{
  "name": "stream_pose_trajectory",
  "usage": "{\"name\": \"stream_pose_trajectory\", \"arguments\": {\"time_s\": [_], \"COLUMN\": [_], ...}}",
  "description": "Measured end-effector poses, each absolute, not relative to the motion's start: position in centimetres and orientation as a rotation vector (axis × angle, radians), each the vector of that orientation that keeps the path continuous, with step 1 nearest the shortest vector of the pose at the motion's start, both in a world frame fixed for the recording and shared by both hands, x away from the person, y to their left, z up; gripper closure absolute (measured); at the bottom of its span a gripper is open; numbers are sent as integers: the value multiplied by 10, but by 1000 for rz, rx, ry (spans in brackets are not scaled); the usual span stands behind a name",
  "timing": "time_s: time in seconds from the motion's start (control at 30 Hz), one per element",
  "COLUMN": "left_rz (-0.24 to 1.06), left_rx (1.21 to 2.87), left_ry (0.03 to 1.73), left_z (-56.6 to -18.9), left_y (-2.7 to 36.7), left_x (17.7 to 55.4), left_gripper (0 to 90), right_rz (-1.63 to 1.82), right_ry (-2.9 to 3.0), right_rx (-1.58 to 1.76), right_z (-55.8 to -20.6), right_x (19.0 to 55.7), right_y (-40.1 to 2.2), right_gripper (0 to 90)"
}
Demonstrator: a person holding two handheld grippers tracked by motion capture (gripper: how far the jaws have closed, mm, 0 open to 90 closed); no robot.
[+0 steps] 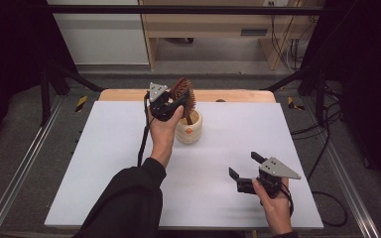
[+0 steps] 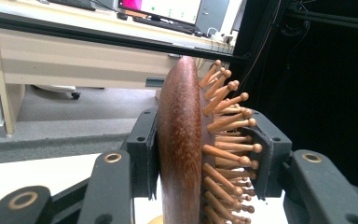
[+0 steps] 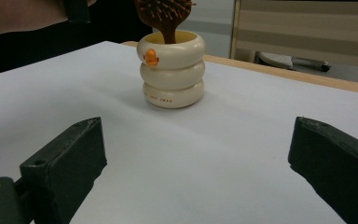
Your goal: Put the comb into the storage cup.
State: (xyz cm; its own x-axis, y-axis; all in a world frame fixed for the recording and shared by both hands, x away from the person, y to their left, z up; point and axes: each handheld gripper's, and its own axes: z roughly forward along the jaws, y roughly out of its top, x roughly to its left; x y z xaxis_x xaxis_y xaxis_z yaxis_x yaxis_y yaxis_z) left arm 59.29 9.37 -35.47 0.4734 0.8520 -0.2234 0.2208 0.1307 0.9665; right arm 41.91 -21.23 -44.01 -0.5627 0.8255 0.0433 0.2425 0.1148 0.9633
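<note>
Wooden hairbrush (image 2: pixel 182 154), glossy brown-backed with round-tipped pegs, is clamped in the left claw (image 1: pixel 171 102), handle down in a cream, ring-ribbed ceramic cup (image 3: pixel 171 70) at the frame's upper centre. Right claw (image 1: pixel 246 170) gapes empty over the matte white worktop (image 1: pixel 238 129).

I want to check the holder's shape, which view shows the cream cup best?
The right gripper view: the cream cup shows whole, three stacked rings. The high view shows it small, partly behind the left hand; the left gripper view, just a sliver.
</note>
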Motion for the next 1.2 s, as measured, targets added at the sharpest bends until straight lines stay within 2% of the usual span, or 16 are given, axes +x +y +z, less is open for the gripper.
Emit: {"name": "stream_pose_trajectory", "arguments": {"time_s": [1.2], "left_rz": [560], "left_rx": [1384], "left_ry": [1034], "left_z": [-361], "left_y": [87], "left_x": [596], "left_gripper": [515], "right_rz": [1469], "right_ry": [1887], "right_rx": [1029], "right_z": [-441], "right_x": [420], "right_y": [-212], "right_gripper": [41]}}
